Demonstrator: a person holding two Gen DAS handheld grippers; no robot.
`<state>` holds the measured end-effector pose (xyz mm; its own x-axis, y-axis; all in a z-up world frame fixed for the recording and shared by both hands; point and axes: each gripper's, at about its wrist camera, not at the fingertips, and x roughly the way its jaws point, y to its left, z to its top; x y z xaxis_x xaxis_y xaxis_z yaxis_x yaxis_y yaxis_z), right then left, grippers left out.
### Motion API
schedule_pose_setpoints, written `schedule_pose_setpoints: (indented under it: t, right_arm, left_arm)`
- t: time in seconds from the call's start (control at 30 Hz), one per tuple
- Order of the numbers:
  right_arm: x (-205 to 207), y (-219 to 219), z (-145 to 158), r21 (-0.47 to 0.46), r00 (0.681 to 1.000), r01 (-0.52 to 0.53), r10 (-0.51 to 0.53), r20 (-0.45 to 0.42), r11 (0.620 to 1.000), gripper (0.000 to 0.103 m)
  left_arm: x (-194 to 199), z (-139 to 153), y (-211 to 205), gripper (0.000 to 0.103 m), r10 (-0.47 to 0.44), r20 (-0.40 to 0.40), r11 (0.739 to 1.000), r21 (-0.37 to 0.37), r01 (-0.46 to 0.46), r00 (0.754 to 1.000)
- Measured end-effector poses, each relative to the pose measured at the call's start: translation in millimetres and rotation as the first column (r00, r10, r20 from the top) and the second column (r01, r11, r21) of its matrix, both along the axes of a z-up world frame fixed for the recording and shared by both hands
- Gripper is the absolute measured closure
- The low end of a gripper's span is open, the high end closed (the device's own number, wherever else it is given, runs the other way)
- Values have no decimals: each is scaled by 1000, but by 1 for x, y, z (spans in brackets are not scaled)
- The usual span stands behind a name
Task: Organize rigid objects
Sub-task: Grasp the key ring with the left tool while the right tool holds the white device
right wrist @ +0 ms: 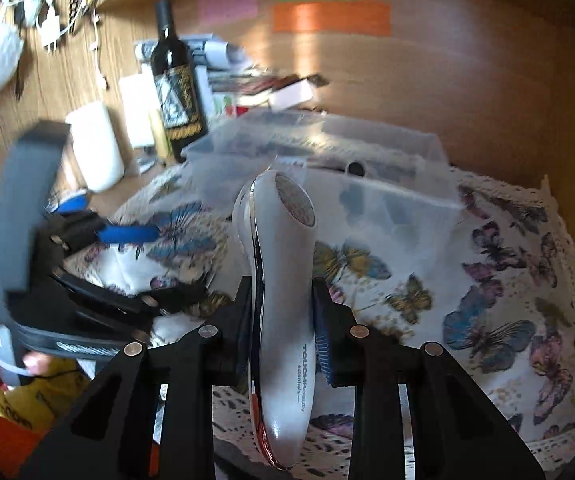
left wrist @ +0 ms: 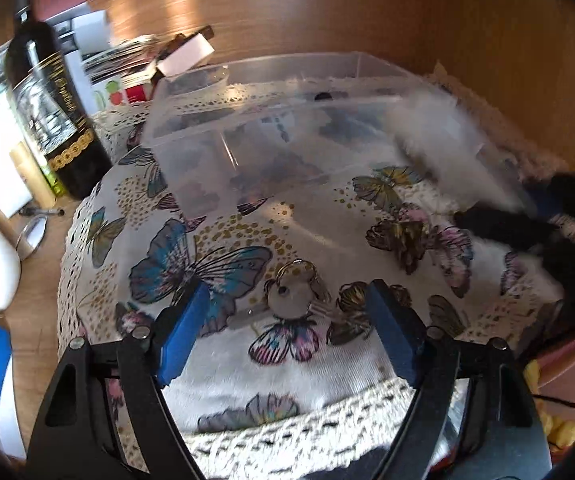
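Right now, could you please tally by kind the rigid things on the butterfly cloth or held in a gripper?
Clear plastic bins: 1
Bunches of keys, between the open left gripper fingers: 1
White handheld beauty devices, clamped in the right gripper: 1
Total: 3

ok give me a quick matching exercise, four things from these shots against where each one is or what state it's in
Things:
1. white TOUCHBeauty device
2. key ring
3. wine bottle
4. clear plastic box

Places or states:
A. lying on the butterfly cloth between open fingers
B. clamped in the right hand-held gripper
C. at the back of the cloth
D. standing on the wooden desk, off the cloth

Pairs: 1-B, 2-A, 3-D, 4-C
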<state>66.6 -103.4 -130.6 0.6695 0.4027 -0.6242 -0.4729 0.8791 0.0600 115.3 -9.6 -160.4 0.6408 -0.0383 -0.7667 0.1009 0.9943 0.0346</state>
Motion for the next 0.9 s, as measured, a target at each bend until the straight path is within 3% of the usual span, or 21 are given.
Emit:
schedule_pose_setpoints:
  t: [0.3,0.4,0.43,0.5,0.57,0.8,0.9]
  right_arm:
    - [7,-12,10,29,999,23,-24,38,999,78]
    - [9,-16,10,39,1000,16,-17,22,999,78]
    - [10,-17,9,44,1000,14,-15,20,999,78]
    - [10,-19,8,47,1000,14,-15,19,999,78]
    - [10,-21,7,46,1000,17,-18,18,999,78]
    - [12,-30,8,60,998,59,-61,20,996,78]
    - [12,-34,8,70,997,76,-78,18,995,78]
  left_arm:
    - [5,-10,10,26,174,-29,983,-47,-175,984]
    - [6,-14,3,34,186,-12,982,-38,-186,983]
    - [7,-14,1,42,183,-7,982,-41,-183,983]
    - [6,-13,-1,42,190,-5,981,-49,-190,982]
    - [5,-11,-3,69,174,1,984,-46,-174,985]
    - [-1,-4,4,69,138,-20,987,-86,-139,990]
    - [-7,3,10,85,137,15,988,-73,-135,990]
